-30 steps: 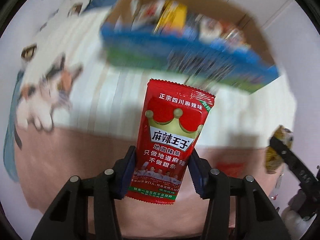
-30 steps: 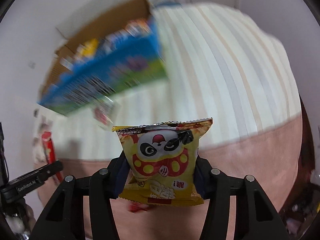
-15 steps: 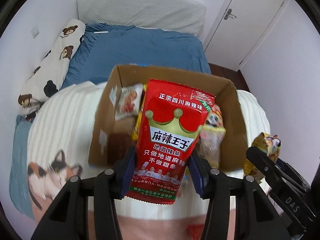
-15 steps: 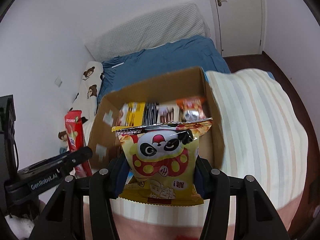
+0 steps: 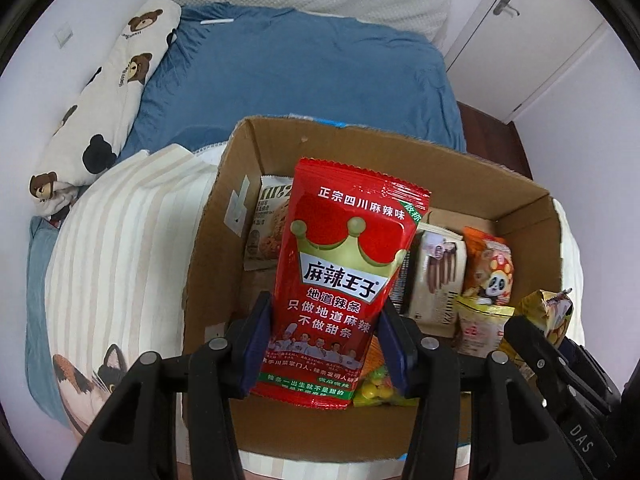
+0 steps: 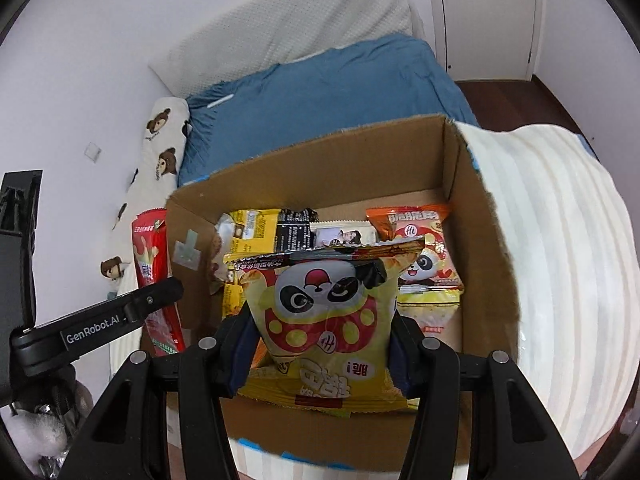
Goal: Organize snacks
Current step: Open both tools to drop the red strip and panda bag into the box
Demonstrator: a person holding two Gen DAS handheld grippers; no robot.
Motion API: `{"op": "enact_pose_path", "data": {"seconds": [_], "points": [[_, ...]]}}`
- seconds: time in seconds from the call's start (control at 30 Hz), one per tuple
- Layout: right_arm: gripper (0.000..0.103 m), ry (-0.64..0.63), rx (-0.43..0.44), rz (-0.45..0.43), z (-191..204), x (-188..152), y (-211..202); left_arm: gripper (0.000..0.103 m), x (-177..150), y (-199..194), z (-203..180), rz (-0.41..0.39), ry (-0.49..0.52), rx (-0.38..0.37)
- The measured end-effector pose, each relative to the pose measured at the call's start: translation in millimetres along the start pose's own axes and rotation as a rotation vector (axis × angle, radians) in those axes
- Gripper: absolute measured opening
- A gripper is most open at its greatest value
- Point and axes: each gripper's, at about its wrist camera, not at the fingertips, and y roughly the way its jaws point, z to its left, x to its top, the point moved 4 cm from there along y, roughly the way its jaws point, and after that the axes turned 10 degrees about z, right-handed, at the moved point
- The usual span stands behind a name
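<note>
My left gripper [image 5: 326, 346] is shut on a tall red snack packet with a gold crown [image 5: 344, 272], held upright over the open cardboard box [image 5: 460, 172]. My right gripper [image 6: 320, 354] is shut on a yellow panda snack bag [image 6: 328, 320], also above the box [image 6: 340, 164]. Inside the box lie several packets: a cookie pack [image 5: 268, 224], a beige stick-biscuit pack [image 5: 438, 276], an orange panda bag [image 6: 424, 240] and a yellow bar [image 6: 254, 230]. Each view shows the other gripper at its edge: the right one [image 5: 556, 336], the left one [image 6: 156, 300].
The box sits on a cream striped blanket [image 6: 560, 260] with a cat print [image 5: 88, 376], on a bed with a blue sheet [image 5: 300, 72]. A bear-print pillow [image 5: 104, 96] lies along the wall. A white door [image 6: 488, 16] stands behind the bed.
Both grippers, still holding their packets, have travelled from in front of the box to above its open top; the view into the box has grown closer.
</note>
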Motion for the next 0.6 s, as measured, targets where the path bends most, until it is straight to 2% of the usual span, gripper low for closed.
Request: {"op": "enact_pose_path", "data": {"seconds": [0.27, 0.3, 0.33, 0.37, 0.4, 0.47, 0.6], "points": [[0.06, 0.024, 0.022, 0.055, -7, 4, 23, 0.049, 7, 16, 6, 0.053, -0.003, -0.003], [0.063, 0.034, 0.032, 0.065, -8, 5, 25, 0.049, 8, 18, 7, 0.061, -0.004, 0.004], [0.077, 0.037, 0.032, 0.077, -8, 5, 27, 0.05, 9, 20, 7, 0.072, -0.004, 0.013], [0.095, 0.042, 0.017, 0.096, -8, 6, 29, 0.056, 10, 21, 8, 0.075, -0.008, 0.018], [0.1, 0.041, -0.005, 0.1, -9, 6, 29, 0.07, 10, 20, 8, 0.069, -0.008, 0.018], [0.1, 0.023, -0.054, 0.094, -8, 8, 26, 0.09, 10, 15, 8, 0.044, -0.001, 0.031], [0.1, 0.017, -0.083, 0.097, -11, 6, 23, 0.092, 9, 6, 6, 0.016, 0.006, 0.037]]}}
